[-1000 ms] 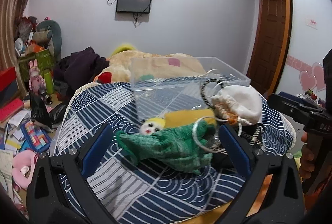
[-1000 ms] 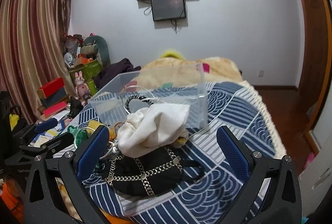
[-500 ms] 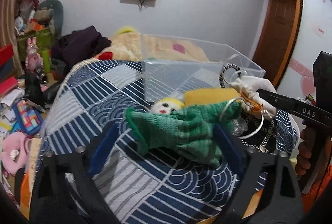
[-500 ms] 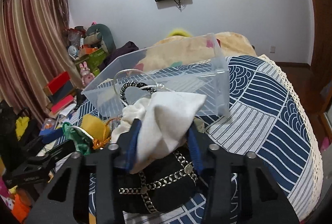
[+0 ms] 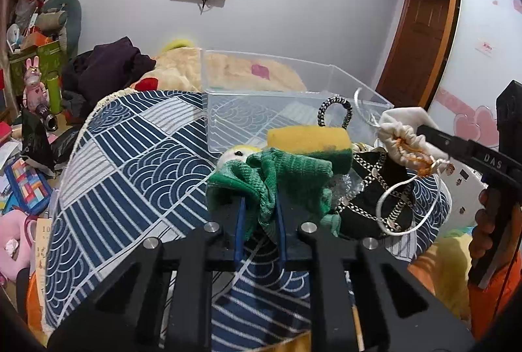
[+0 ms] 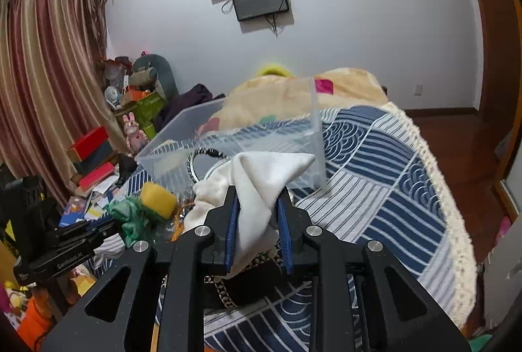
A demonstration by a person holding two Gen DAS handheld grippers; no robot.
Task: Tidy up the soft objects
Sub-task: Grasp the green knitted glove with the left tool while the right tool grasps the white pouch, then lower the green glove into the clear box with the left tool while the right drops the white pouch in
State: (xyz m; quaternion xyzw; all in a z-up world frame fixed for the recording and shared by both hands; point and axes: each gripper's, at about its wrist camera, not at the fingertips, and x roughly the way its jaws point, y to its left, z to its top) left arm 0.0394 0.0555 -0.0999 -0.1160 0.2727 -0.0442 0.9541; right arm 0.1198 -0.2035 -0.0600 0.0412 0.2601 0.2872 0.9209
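My left gripper is shut on a green knitted cloth, which lies bunched on the blue patterned bedspread beside a small doll head and a yellow sponge. My right gripper is shut on a white drawstring pouch, held just above a black chain-trimmed bag. The pouch also shows in the left wrist view, with the right gripper at its right. A clear plastic box stands open behind the pile.
A black-and-white braided ring and a white cord loop lie in the pile. A beige blanket lies behind the box. Clutter, boxes and toys cover the floor at left. The bed edge drops off at right.
Both grippers have moved forward and closed: the left onto the green cloth, the right onto the white pouch, which is now lifted slightly off the black bag.
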